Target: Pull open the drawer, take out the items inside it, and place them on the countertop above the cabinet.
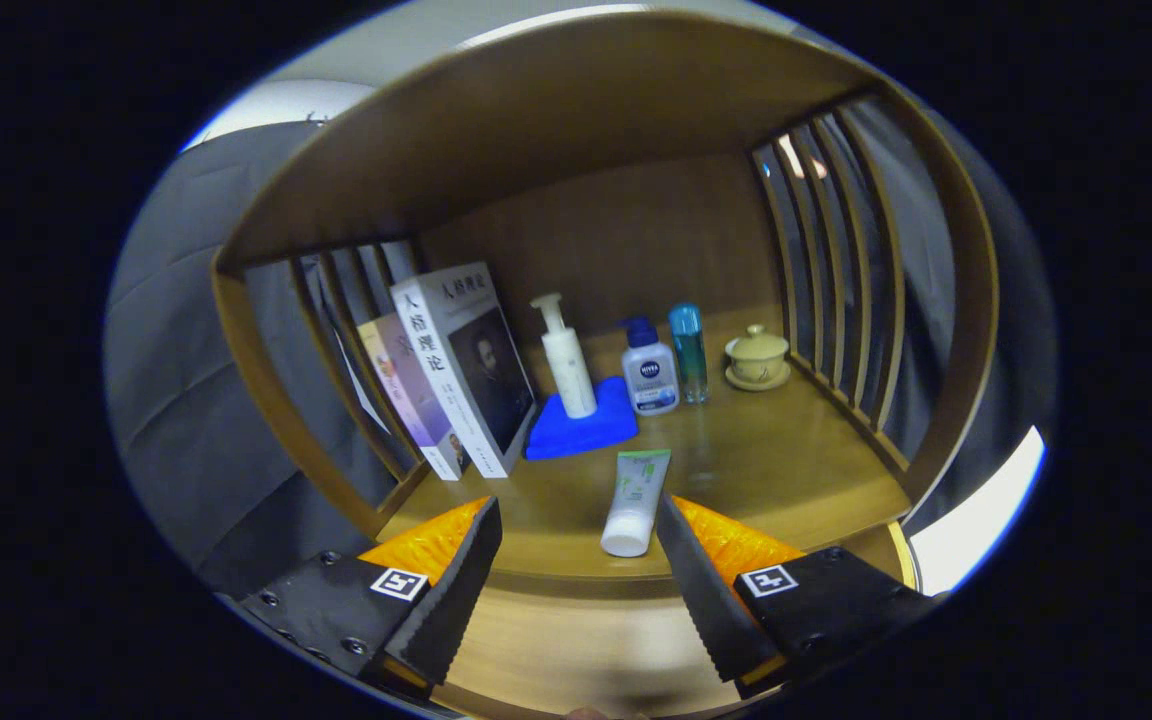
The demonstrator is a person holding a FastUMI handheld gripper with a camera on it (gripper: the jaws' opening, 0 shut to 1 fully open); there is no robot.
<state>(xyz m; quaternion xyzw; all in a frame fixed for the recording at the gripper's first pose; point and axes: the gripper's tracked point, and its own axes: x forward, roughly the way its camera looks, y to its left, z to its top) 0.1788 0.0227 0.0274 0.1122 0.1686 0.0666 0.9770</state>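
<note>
Gripper (576,525) fingers spread wide, gripping nothing. White squeeze tube (634,505) lies on the countertop (786,460) between them, by the right finger. Behind the tube: NIVEA bottle (649,374).

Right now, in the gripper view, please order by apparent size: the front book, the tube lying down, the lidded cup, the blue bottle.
1. Front book, clearly largest.
2. Tube, though it lies nearest the open gripper, which enlarges it.
3. Blue bottle and lidded cup: look similar, one taller, one wider; not ranked.
</note>
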